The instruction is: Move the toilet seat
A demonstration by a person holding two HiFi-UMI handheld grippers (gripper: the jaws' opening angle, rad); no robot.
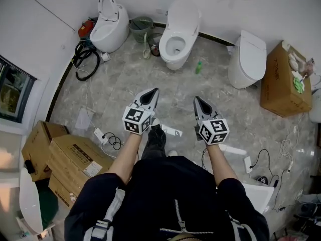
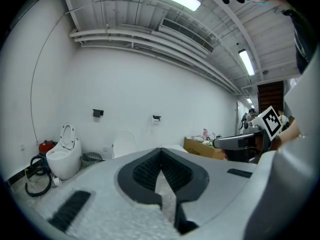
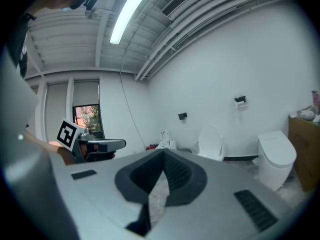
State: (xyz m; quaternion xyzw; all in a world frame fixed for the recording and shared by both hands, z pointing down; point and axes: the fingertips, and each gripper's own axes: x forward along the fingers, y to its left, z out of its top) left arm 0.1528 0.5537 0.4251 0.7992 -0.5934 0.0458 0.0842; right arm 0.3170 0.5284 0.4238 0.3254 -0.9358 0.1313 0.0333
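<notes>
We carry the grey left gripper (image 1: 152, 92) and right gripper (image 1: 197, 101), jaws together and empty, well apart from the white raised toilet seat (image 1: 183, 15) ahead; the small green bottle (image 1: 198, 67) near it could trip us.

I can't read any words or numbers here. The cardboard box (image 1: 281, 84) on the floor at the right has dark print down its side, and the stacked boxes (image 1: 70, 159) at lower left carry a white label (image 1: 93, 168) — all too small to make out. My left hand-held gripper (image 1: 152, 93) and right hand-held gripper (image 1: 198, 101) bear black-and-white square markers — patterns only, not lettering.
</notes>
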